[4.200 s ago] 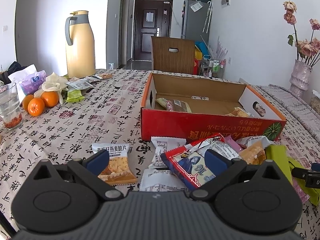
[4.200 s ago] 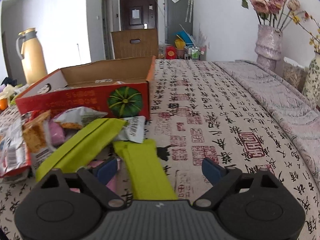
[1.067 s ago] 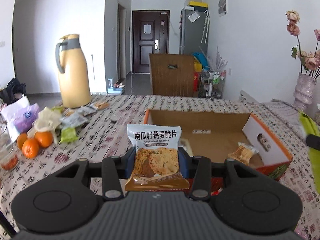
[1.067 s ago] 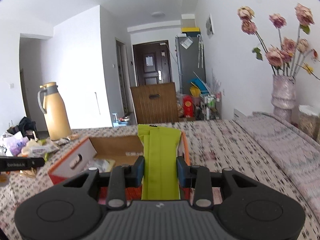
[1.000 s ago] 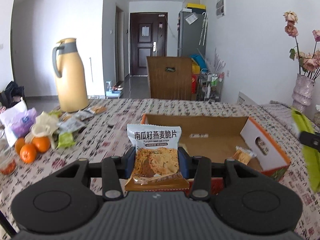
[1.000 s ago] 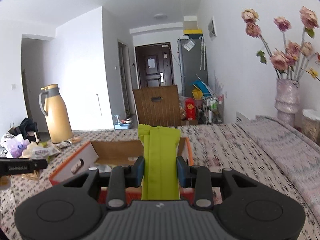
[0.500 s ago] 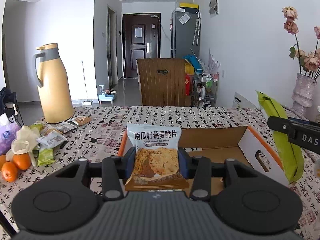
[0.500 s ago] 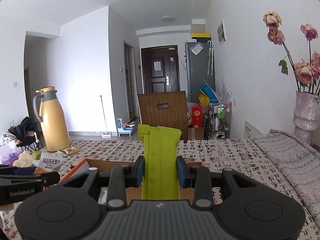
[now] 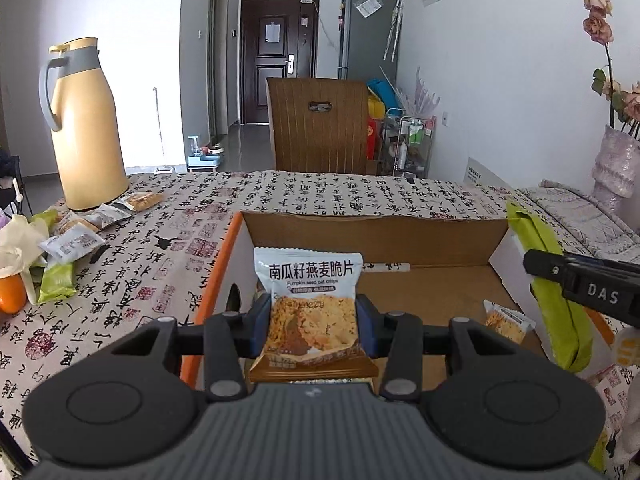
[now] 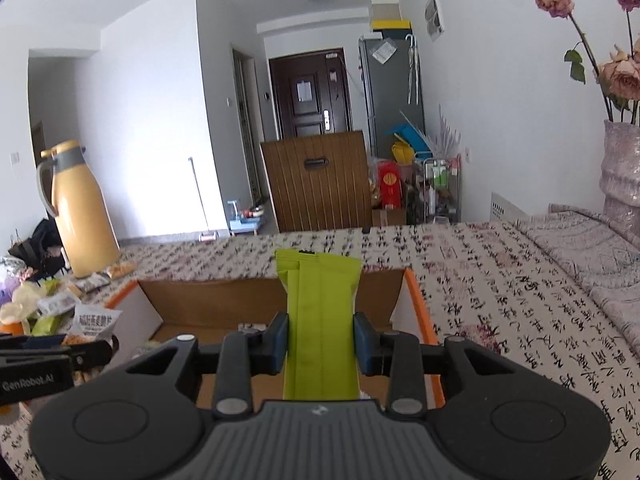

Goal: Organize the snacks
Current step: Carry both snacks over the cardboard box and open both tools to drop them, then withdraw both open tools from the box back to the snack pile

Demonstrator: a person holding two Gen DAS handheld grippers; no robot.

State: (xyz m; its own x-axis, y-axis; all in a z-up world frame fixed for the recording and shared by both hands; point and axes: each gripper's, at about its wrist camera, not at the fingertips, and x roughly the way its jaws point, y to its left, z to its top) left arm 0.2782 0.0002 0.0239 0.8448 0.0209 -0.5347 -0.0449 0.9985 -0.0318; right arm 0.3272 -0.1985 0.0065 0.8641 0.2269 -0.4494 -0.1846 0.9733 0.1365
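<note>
both grippers sit right over the open cardboard box (image 9: 372,232) in mid frame, left gripper (image 9: 312,322) clamped on the oat crisp packet (image 9: 310,300) (standing upright), right gripper (image 10: 320,344) clamped on the green packet (image 10: 320,320), its long axis pointing into the box

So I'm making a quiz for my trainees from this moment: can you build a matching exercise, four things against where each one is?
Things:
1. oat crisps packet
2. green packet
3. yellow thermos jug
4. small orange snack packet

Places:
A. standing on the table, far left
B. lying on the floor of the cardboard box
C. between the fingers of the left gripper
D. between the fingers of the right gripper

Pairs: 1-C, 2-D, 3-A, 4-B
</note>
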